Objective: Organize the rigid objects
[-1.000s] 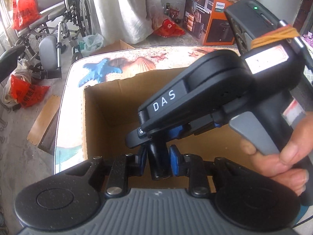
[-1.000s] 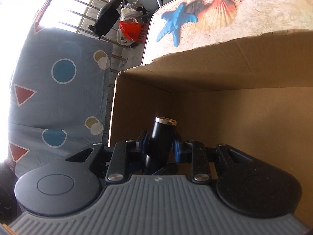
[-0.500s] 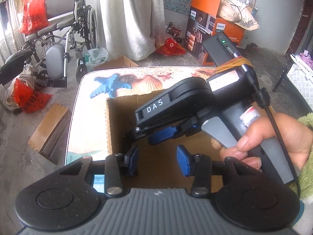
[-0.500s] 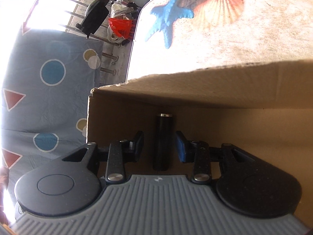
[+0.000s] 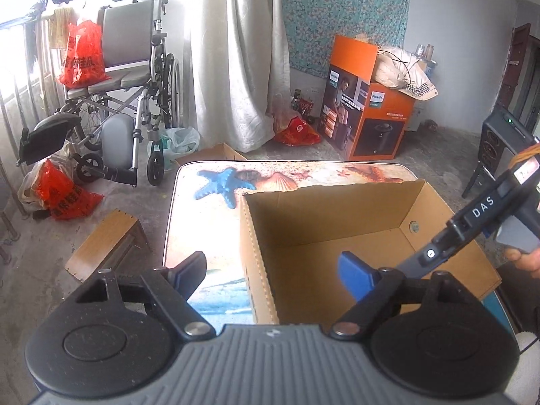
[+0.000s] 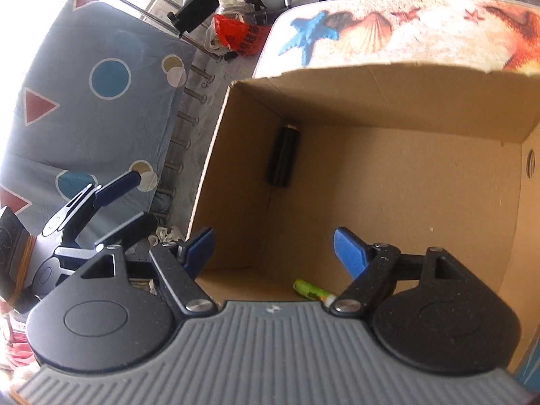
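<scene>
Inside the cardboard box (image 6: 388, 182), a seemingly metal-rimmed black cylinder (image 6: 282, 156) lies beyond both opening, empty hand-held grippers.

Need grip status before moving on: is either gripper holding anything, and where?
Nothing held. Left gripper and right gripper are opening, empty; black cylinder lies in cardboard box.

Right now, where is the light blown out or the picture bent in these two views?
Left wrist view: window at upper left glares white; fisheye curves the curtain. Right wrist view: top-left corner blown out; cardboard box walls bow, black cylinder sits shadowed in its corner.
</scene>
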